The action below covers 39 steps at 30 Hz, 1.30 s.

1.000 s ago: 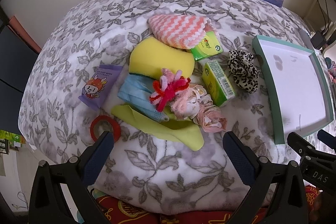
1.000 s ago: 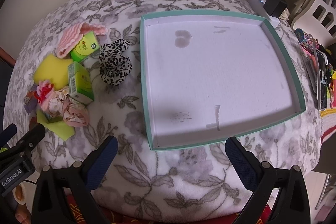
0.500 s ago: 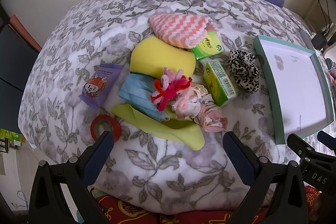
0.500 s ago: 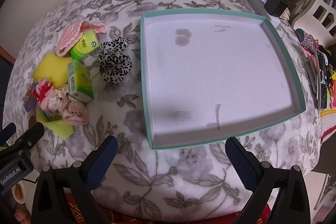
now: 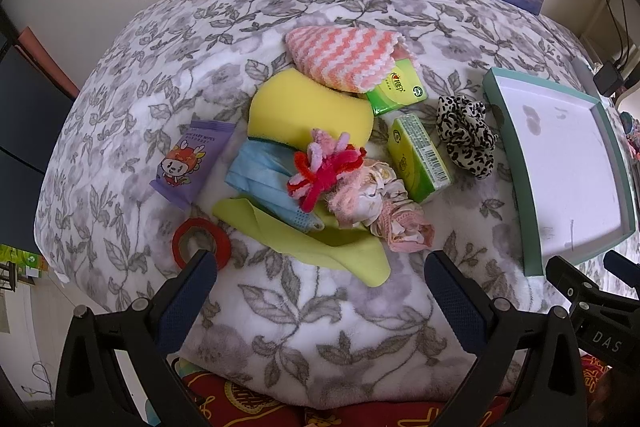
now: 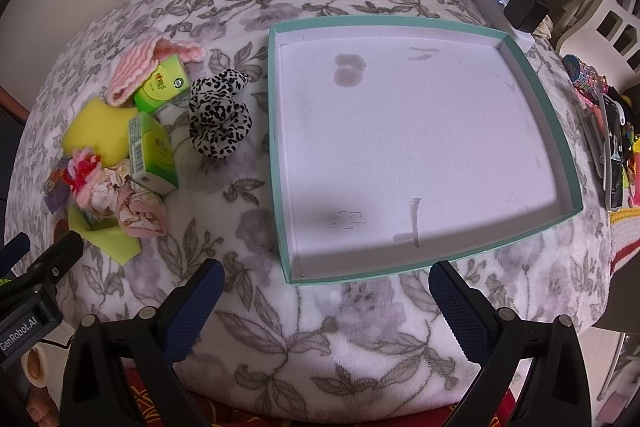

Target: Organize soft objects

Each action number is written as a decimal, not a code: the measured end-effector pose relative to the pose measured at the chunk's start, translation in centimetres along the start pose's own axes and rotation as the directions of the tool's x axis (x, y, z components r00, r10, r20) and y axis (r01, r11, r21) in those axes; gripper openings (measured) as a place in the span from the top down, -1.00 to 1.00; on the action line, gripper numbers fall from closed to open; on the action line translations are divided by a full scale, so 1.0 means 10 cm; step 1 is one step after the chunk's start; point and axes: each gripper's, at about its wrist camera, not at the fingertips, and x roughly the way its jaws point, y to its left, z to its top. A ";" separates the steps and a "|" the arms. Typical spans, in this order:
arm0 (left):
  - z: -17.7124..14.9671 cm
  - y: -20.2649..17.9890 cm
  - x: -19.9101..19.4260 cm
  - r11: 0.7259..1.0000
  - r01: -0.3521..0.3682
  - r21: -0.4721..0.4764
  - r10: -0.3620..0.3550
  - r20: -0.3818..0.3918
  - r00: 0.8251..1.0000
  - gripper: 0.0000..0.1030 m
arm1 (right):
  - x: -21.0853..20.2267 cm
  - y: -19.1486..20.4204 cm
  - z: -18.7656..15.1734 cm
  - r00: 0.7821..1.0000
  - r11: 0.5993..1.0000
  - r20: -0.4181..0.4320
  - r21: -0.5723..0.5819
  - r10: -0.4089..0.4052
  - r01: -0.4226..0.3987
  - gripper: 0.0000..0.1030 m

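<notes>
Open blanket [image 5: 320, 307] is left before the heaped soft objects [image 5: 332, 163]. The tray [image 6: 420, 267] interior is unobstructed from above. A clear strip is seen between the leopard scrunchie [image 6: 219, 119] and the tray wall.

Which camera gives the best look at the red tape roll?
The left wrist view: the red tape roll lies whole on the blanket just beyond the left finger of the left gripper. In the right wrist view it cannot be made out.

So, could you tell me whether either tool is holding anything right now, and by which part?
Nothing is held. The left tool and right tool are both open, above the blanket.
</notes>
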 end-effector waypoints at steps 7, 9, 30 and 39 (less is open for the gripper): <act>0.00 0.00 0.00 1.000 0.000 -0.002 0.000 -0.001 1.000 -1.00 | 0.00 0.00 -0.01 1.000 1.000 -0.001 -0.001 -0.001 0.001 -1.00; 0.00 0.00 0.00 1.000 0.000 -0.001 0.000 -0.001 1.000 -1.00 | 0.00 0.00 0.00 1.000 1.000 -0.001 0.000 -0.001 0.001 -1.00; 0.05 0.37 -0.14 0.986 0.033 -0.165 -0.020 0.080 0.997 -1.00 | -0.18 0.11 0.01 0.990 0.994 0.092 -0.048 0.105 -0.101 -1.00; -0.05 0.97 0.03 0.939 0.022 -0.342 0.000 0.063 0.998 -1.00 | -0.19 0.63 0.17 0.974 0.971 0.101 -0.145 0.204 -0.188 -1.00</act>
